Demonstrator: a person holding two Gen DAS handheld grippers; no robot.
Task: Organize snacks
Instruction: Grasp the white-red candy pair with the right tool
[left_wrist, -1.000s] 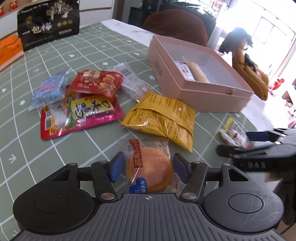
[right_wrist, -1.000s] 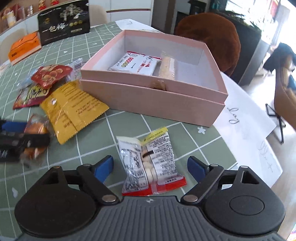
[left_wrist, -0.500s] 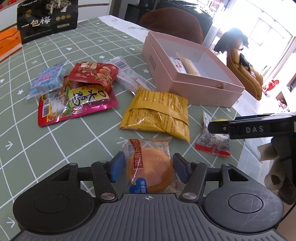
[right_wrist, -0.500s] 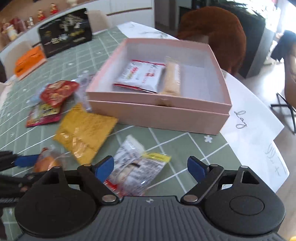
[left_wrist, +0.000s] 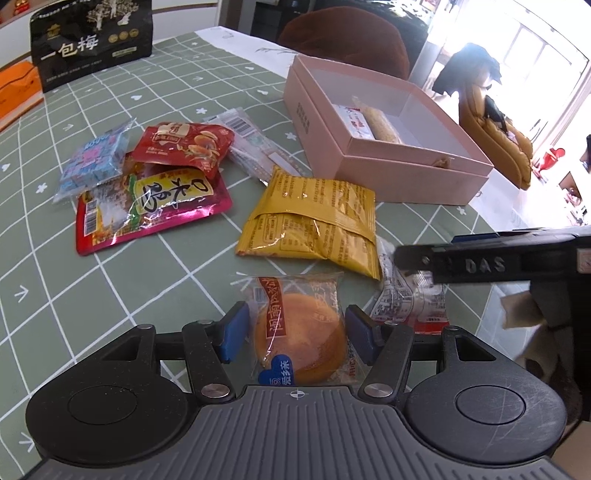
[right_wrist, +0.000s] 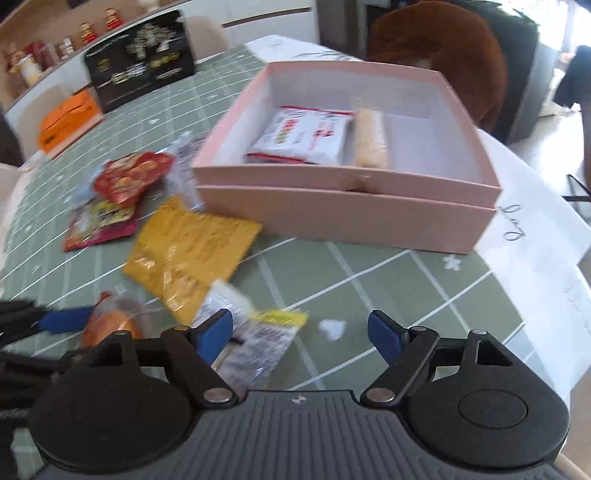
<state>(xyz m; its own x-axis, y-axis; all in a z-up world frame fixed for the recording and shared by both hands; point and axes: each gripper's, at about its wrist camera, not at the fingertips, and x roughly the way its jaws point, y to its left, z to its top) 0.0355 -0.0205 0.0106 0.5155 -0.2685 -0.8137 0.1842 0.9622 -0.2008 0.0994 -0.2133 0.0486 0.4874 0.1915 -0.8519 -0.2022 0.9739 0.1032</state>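
Green gridded tablecloth (left_wrist: 44, 236) fills the scene. One pink box (right_wrist: 347, 218) sits far right, and two snacks lie inside it: a white packet (right_wrist: 306, 134) and a beige bar (right_wrist: 369, 138). Since a second ago the right gripper (right_wrist: 300, 334) has swung left, jaws spread wide, and the white-and-red packet (right_wrist: 255, 347) has slid to its left finger, beside the one yellow packet (left_wrist: 314, 221). Left gripper (left_wrist: 293, 332) straddles the orange cake packet (left_wrist: 301, 332), near centre, jaws open just beside it.
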